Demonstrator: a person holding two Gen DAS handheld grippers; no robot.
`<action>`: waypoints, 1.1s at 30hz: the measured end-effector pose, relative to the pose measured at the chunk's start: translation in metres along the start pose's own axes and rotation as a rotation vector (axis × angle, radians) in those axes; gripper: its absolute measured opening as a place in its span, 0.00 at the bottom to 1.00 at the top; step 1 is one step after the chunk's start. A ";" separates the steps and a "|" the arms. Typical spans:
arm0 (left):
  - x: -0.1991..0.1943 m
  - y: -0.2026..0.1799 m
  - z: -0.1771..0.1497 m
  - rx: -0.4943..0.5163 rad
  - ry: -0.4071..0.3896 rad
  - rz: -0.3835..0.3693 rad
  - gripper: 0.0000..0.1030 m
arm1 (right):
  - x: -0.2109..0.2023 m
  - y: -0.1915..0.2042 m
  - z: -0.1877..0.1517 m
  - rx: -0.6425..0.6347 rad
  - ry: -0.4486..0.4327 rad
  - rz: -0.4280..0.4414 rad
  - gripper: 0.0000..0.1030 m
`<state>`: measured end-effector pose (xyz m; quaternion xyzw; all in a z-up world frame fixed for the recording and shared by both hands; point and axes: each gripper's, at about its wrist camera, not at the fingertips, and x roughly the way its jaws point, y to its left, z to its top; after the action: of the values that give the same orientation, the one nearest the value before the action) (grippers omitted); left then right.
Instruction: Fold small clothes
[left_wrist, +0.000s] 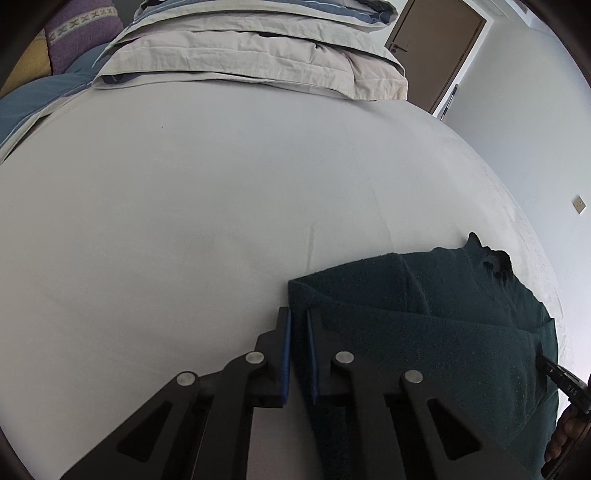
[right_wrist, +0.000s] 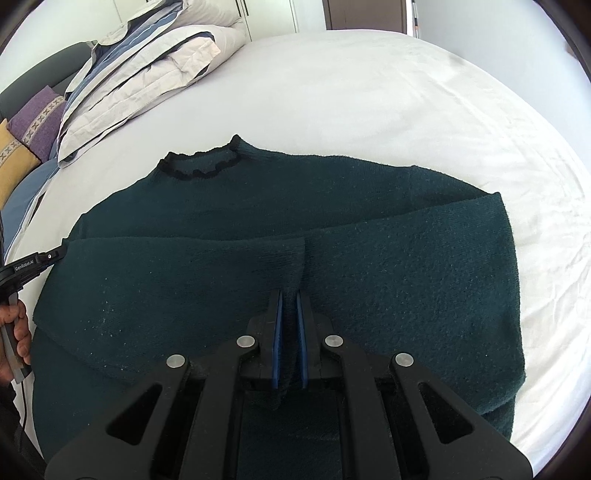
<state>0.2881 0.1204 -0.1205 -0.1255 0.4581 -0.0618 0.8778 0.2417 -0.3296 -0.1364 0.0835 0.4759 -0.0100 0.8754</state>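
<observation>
The dark green sweater (right_wrist: 258, 280) lies flat on the white bed (right_wrist: 369, 92), collar (right_wrist: 201, 162) at the far side, both sleeves folded across the front. The right gripper (right_wrist: 289, 295) sits at the sleeve ends, fingers nearly together; whether they pinch fabric cannot be told. The left gripper (left_wrist: 299, 314) stands at the sweater's left edge, narrowly parted; any grip is unclear. The near hem is hidden behind the gripper bodies.
</observation>
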 end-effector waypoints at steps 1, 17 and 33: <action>0.001 0.001 0.000 -0.002 -0.002 0.003 0.10 | 0.002 -0.002 0.000 0.004 0.000 0.005 0.06; -0.084 -0.015 -0.043 0.060 -0.018 -0.094 0.49 | -0.033 -0.012 -0.012 0.120 -0.003 0.203 0.44; -0.054 -0.015 -0.082 0.147 0.013 0.007 0.30 | -0.031 -0.010 -0.033 0.038 0.045 0.051 0.10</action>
<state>0.1902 0.1047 -0.1181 -0.0588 0.4586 -0.0932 0.8818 0.1961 -0.3361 -0.1294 0.1126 0.4930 0.0050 0.8627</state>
